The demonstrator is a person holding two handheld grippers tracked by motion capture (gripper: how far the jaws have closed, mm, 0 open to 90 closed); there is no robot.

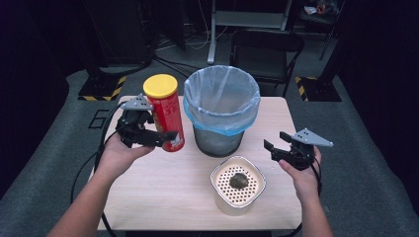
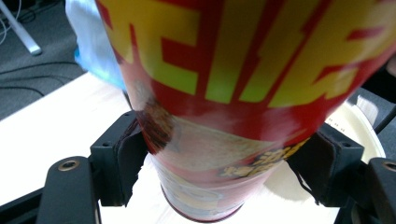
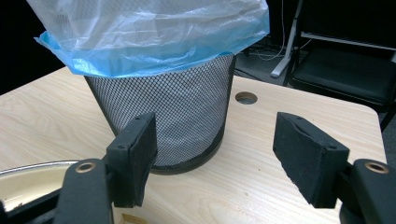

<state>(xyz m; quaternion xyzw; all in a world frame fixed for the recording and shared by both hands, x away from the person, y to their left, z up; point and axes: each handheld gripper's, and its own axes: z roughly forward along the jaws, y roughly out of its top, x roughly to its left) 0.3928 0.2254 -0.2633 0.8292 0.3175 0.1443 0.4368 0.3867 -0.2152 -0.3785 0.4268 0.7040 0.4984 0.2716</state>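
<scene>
Lifting chip can (image 1: pixel 164 112) off the table (image 1: pixel 163 187), just at nine o'clock of the lined mesh bin (image 1: pixel 221 111).

Left gripper (image 1: pixel 157 138) clamped on can's lower body, pads pressing either side; can upright, base clear of tabletop. Right gripper (image 1: pixel 278 148) parked at four o'clock of bin, jaws apart, nothing between. Likely light, stiff cardboard tube with slick printed wrap; low grip probably top-heavy, mid-body hold steadier. Left gripper view gives pad contact and lifted base (image 2: pixel 201 205); high view adds yellow lid (image 1: pixel 160 85), plus strainer tub (image 1: pixel 237 184) holding a dark lump, at six o'clock of bin.
</scene>
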